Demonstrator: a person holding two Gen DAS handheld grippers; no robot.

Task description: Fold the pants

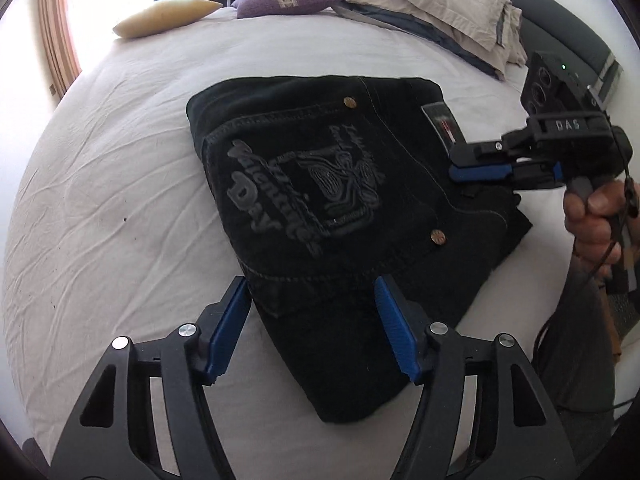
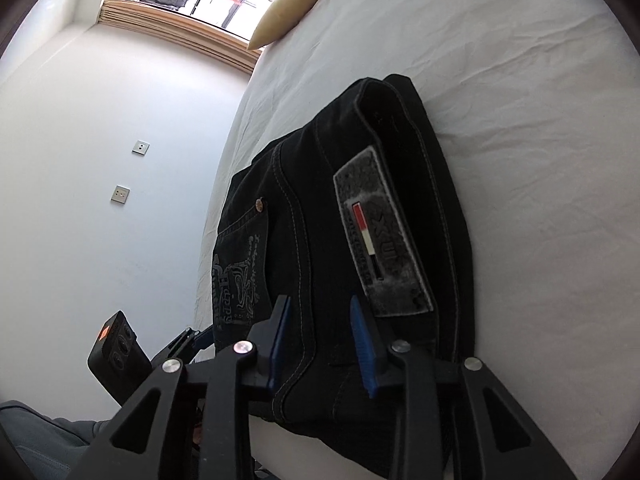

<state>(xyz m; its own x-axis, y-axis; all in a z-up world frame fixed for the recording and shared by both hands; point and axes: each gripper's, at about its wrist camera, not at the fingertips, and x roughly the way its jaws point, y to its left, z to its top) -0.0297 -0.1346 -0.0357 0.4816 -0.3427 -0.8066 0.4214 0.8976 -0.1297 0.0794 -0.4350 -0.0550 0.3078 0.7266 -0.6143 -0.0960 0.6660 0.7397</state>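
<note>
- Lying folded at frame centre on the bed [image 1: 120, 168]: black pants [image 1: 320, 200].
- Left gripper [image 1: 312, 292]: jaws apart, astride the pants' near edge.
- Right gripper [image 2: 320, 312]: jaws apart over the waistband.

The pants [image 1: 328, 200] are black denim, folded into a thick compact bundle that lies flat on the white sheet near the edge of the bed; the back pocket faces up, with grey embroidered lettering and a drawing on it; two copper rivets sit at the pocket corners; pale stitching runs along the seams; on the waistband is a grey patch [image 2: 382, 232] with a small red and white stripe.
</note>
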